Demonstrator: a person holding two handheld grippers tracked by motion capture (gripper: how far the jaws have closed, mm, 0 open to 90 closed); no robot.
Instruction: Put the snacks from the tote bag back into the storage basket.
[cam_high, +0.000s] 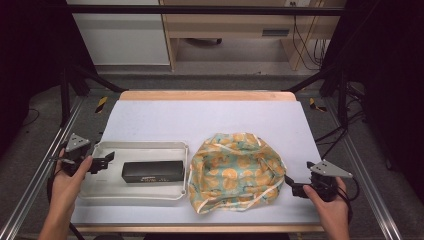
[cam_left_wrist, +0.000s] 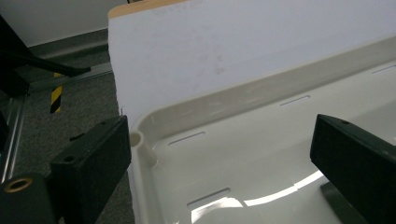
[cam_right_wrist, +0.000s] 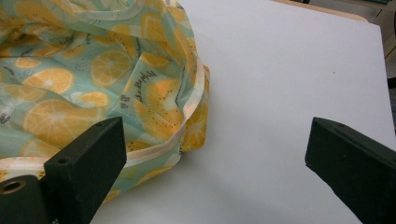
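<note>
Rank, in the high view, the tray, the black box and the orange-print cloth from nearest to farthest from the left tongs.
1. Tray: its left rim lies right at the left tongs.
2. Black box: inside the tray, to the tongs' right.
3. Orange-print cloth: beyond the tray's right side.

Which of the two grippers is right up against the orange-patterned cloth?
The right gripper: its open jaws sit at the cloth's right edge. The left gripper is at the white tray instead.
</note>
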